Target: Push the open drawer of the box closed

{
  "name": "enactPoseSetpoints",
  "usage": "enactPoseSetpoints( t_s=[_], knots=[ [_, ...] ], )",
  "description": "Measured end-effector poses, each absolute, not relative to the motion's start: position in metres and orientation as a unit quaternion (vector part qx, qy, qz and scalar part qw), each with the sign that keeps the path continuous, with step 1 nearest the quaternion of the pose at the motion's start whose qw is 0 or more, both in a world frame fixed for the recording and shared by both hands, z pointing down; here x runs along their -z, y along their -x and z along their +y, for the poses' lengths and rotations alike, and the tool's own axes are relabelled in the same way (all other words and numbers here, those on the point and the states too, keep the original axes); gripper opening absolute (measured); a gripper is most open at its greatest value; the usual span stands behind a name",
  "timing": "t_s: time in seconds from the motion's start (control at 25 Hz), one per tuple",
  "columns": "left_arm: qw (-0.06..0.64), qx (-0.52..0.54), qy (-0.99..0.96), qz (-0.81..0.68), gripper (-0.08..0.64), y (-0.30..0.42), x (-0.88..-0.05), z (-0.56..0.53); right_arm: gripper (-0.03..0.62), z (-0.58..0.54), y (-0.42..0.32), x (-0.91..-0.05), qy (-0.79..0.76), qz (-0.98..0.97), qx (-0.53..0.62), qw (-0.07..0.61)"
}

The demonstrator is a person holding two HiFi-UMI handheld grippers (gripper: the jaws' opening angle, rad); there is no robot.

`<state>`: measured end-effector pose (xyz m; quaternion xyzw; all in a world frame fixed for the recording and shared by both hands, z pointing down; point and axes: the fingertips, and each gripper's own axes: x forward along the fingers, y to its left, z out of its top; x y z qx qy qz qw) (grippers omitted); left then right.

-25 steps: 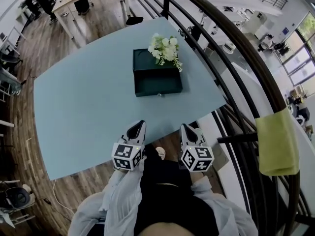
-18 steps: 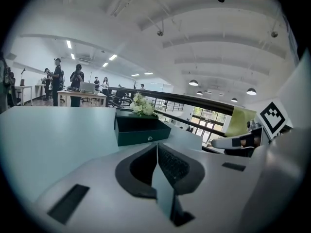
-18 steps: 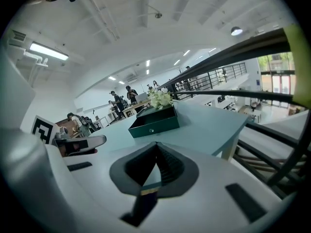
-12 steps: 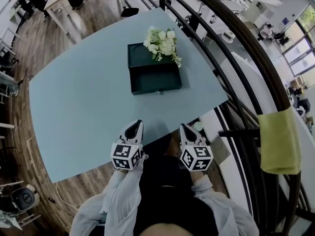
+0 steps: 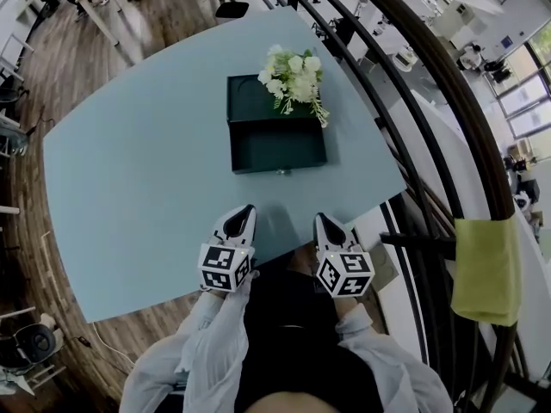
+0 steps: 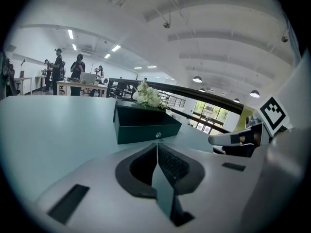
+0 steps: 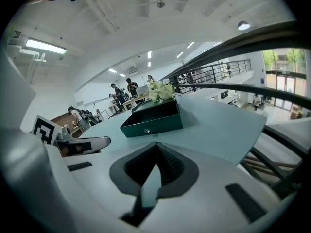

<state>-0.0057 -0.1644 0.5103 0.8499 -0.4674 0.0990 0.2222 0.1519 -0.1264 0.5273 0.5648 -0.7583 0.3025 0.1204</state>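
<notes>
A dark green box [image 5: 258, 97] stands on the pale blue table [image 5: 129, 188], its drawer [image 5: 277, 149] pulled out toward me with a small metal knob [image 5: 277, 171] on its front. White flowers [image 5: 294, 77] lie on the box's top right. My left gripper [image 5: 241, 219] and right gripper [image 5: 325, 228] are both shut and hold nothing, side by side over the table's near edge, short of the drawer. The left gripper view shows the drawer front [image 6: 146, 131] ahead, slightly left of the shut gripper [image 6: 156, 147]. In the right gripper view the drawer front [image 7: 151, 126] lies straight ahead of the shut gripper [image 7: 156, 147].
A black curved railing [image 5: 430, 76] runs along the table's right side, with a yellow-green cloth [image 5: 486, 269] draped on it. Wooden floor [image 5: 34, 256] lies left of the table. People stand at desks [image 6: 77, 84] far behind.
The head view has shifted slightly, so the box sits a little lower and nearer in frame. Both grippers stay shut at the near edge, about where they were.
</notes>
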Motion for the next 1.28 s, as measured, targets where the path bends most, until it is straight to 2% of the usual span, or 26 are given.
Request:
enactPoseSetpoints(
  t_s=[0.8,1.28],
  knots=[
    [0.259,-0.109,-0.820,-0.498,0.021,0.006,-0.534,-0.244,0.008,-0.228,-0.148,-0.551,-0.544,-0.759,-0.327,0.142],
    [0.270,-0.119,-0.818,-0.493,0.021,0.003,-0.539,-0.250,0.008,-0.249,-0.143,-0.565,-0.548,-0.755,-0.320,0.166]
  ],
)
